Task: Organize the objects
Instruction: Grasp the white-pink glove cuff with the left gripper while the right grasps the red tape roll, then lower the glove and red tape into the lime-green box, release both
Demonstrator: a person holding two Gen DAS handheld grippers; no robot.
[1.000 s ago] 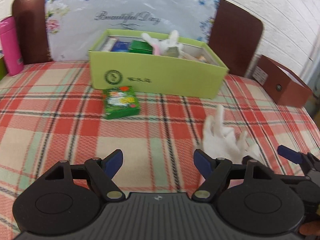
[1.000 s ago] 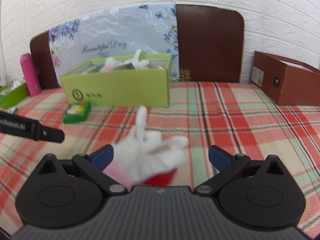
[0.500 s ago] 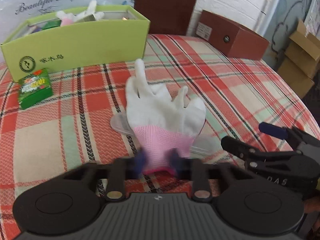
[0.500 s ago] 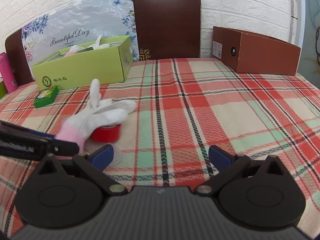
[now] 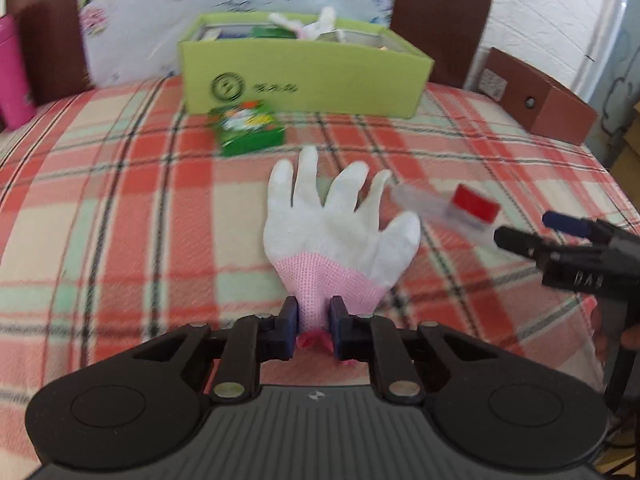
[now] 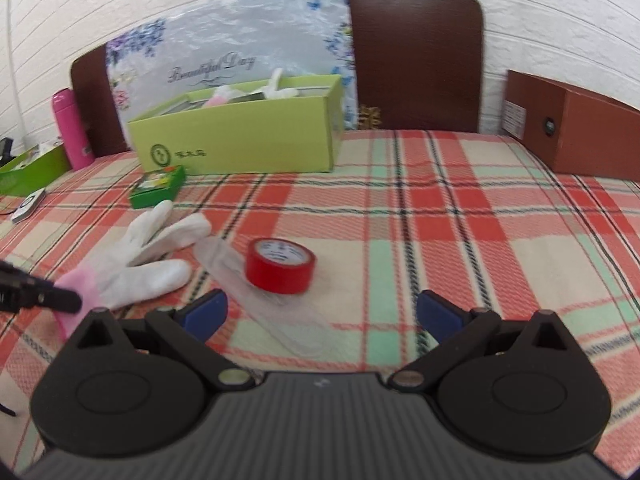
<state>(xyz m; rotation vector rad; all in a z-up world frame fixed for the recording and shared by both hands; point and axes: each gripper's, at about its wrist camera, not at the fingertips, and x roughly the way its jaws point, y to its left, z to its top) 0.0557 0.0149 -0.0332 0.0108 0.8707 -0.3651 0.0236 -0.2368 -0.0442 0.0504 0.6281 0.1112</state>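
Observation:
My left gripper [image 5: 314, 322] is shut on the pink cuff of a white glove [image 5: 336, 220], which lies spread on the plaid cloth; the glove also shows in the right wrist view [image 6: 144, 260]. My right gripper [image 6: 320, 312] is open and empty, just short of a red tape roll [image 6: 280, 266] that rests on a clear plastic sleeve [image 6: 256, 300]. The tape [image 5: 476, 206] shows right of the glove in the left wrist view. The green open box [image 5: 304, 76] stands behind, holding another glove and small packs. A small green pack [image 5: 248, 128] lies in front of it.
A brown box [image 6: 576, 128] stands at the right back. A pink bottle [image 6: 72, 132] and a green tray [image 6: 28, 168] stand at the far left. A floral board [image 6: 228, 44] and dark chair backs [image 6: 416, 56] stand behind the table. The right gripper shows in the left wrist view [image 5: 560, 240].
My left gripper moved onto the glove and shut on its cuff, pulling it off the tape roll. My right gripper backed off and turned; the tape and sleeve now lie uncovered.

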